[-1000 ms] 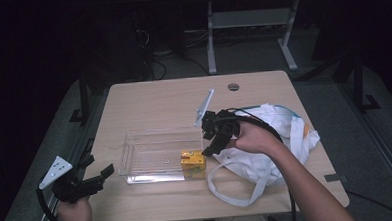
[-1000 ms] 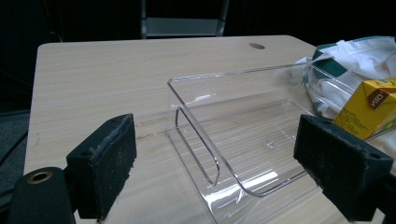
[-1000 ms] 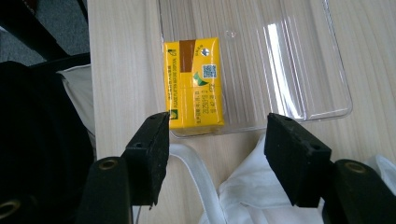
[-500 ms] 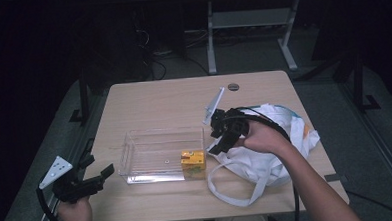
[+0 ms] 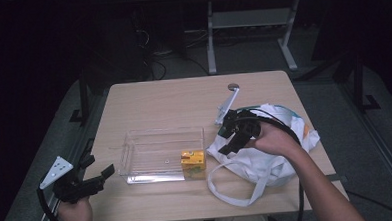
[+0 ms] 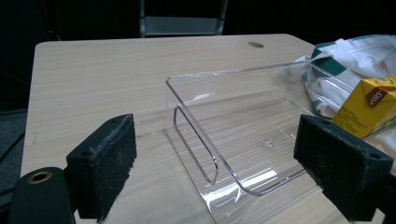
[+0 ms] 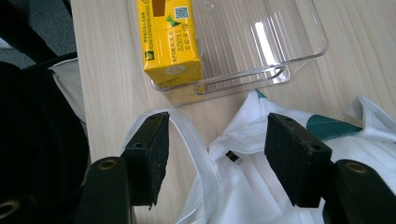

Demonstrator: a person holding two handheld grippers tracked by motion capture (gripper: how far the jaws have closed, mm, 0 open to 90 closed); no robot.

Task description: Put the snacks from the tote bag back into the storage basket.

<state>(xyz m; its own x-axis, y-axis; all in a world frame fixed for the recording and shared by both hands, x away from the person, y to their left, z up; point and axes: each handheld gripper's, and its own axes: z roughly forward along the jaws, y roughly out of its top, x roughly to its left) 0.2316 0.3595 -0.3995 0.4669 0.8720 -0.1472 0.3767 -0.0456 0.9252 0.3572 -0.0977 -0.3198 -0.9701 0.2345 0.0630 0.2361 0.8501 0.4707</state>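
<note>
A clear plastic tray point(image 5: 155, 150) lies at the table's front middle. A yellow drink carton point(image 5: 193, 163) stands in its front right corner. A white cloth bag point(image 5: 271, 160) with green print lies right of the tray. My right gripper point(image 5: 230, 138) hovers open over the bag's left edge. In the right gripper view its jaws point(image 7: 219, 149) straddle the bag's strap point(image 7: 191, 140) and cloth, with the carton point(image 7: 170, 39) and tray point(image 7: 280, 42) just beyond. My left gripper point(image 5: 97, 168) is open at the front left corner. It faces the tray point(image 6: 224, 116), with the carton point(image 6: 369, 105) at the right.
A round cable hole point(image 5: 233, 86) sits near the table's far edge. The bag's loop handle point(image 5: 232, 189) trails toward the front edge. Bare wood lies behind the tray and at the left. A white desk frame point(image 5: 250, 28) stands on the dark floor beyond.
My right gripper has drawn back to the right, away from the carton and tray, and now sits over the bag. The left gripper and carton have stayed put.
</note>
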